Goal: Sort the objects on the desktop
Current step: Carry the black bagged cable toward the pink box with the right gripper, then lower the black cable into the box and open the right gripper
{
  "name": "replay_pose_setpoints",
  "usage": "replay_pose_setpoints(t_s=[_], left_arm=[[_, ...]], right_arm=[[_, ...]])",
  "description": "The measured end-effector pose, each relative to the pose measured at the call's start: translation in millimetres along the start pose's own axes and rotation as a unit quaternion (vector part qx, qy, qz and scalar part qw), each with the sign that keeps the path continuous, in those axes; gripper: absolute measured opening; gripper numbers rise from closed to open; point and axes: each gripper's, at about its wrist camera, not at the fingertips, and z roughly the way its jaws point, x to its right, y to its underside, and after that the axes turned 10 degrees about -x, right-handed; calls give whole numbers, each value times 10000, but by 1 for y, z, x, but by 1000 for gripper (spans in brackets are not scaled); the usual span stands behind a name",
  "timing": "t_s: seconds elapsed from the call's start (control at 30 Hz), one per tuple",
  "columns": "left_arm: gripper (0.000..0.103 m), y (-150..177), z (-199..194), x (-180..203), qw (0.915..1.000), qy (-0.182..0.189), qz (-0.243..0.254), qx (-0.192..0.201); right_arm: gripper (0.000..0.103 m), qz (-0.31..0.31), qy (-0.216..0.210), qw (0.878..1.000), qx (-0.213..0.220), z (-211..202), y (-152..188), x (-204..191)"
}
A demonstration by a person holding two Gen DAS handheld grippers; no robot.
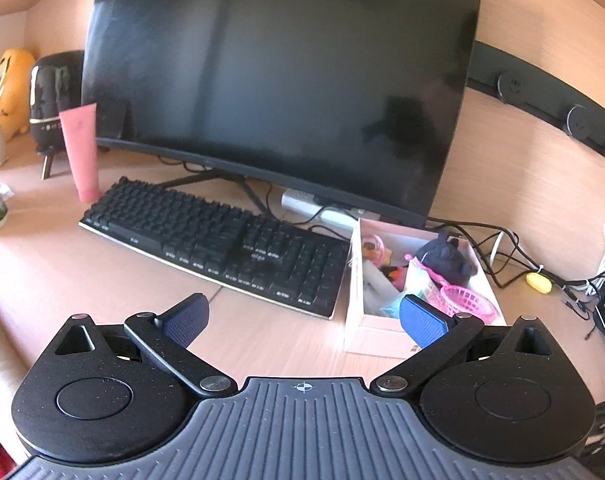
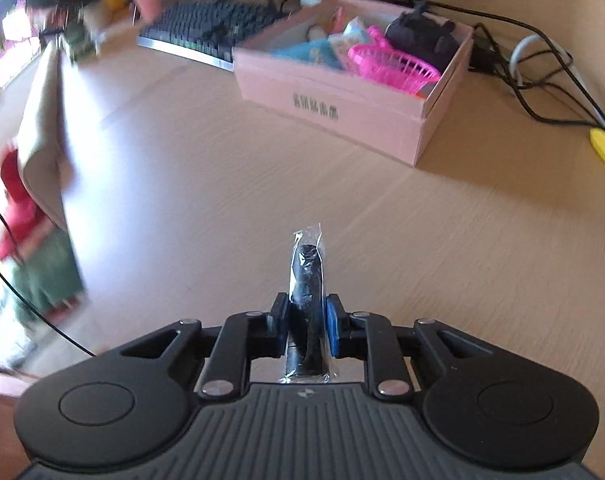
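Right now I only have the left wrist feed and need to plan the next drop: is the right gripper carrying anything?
Observer: Yes. The right gripper is shut on a black item in clear plastic wrap.
Operator: Is there printing on the pink box?
Observer: Yes, dark characters on the pink box wall facing the right camera; too blurred to read.
Operator: Where is the box from the right gripper?
Observer: Ahead across bare desk, slightly right.
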Motion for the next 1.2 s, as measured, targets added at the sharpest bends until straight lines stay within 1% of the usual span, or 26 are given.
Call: replay_pose_setpoints(t_s=[0.1,0.2,0.3,0.37,0.47,0.6,0.7,0.73,0.8,0.87,0.9,0.97,1.03,1.07,1.1,1.17,1.2], left_arm=[[103,4,8,3,9999,8,65,-127],[103,8,10,11,9993,30,340,-180],[103,12,10,23,9974,27,701,-175],[103,13,11,30,9960,13,870,-203],[103,14,14,38,9945,11,1025,-214],[103,11,18,42,9939,65,1072,-242],[103,8,20,45,9931,97,1133,-300],[103,8,22,46,9926,107,1166,-322],[103,6,27,47,9917,123,1224,-371],[103,5,36,47,9910,160,1254,-447],[103,4,42,47,9906,191,1255,-501],[103,2,57,49,9901,242,1229,-635],[103,0,74,51,9894,285,1196,-771],[103,-2,83,53,9890,317,1182,-830],[103,-3,90,56,9887,340,1175,-869],[103,-5,105,61,9879,374,1184,-932],[103,-6,111,64,9877,362,1189,-950]], right_arm=[[18,305,-368,9987,158,-24,-12,6],[18,508,-586,9963,361,-47,-30,7],[18,529,-668,9938,715,-74,-48,3],[18,528,-798,9905,987,-93,-63,0],[18,571,-1014,9844,1321,-111,-97,-1],[18,815,-1213,9764,1591,-111,-147,0],[18,1287,-1621,9662,1538,-94,-189,13],[19,1427,-1671,9632,1548,-89,-199,18],[23,1668,-1673,9574,1662,-77,-217,27],[46,1785,-1659,9548,1699,-68,-224,35],[47,1831,-1574,9539,1781,-68,-224,38],[47,1789,-1313,9553,1955,-69,-219,43],[47,1804,-988,9583,1985,-68,-210,52],[47,1792,-717,9611,1974,-66,-206,56],[47,1763,-361,9645,1932,-63,-199,60],[36,1692,371,9693,1745,-51,-186,65],[34,1669,590,9706,1631,-45,-179,69]])
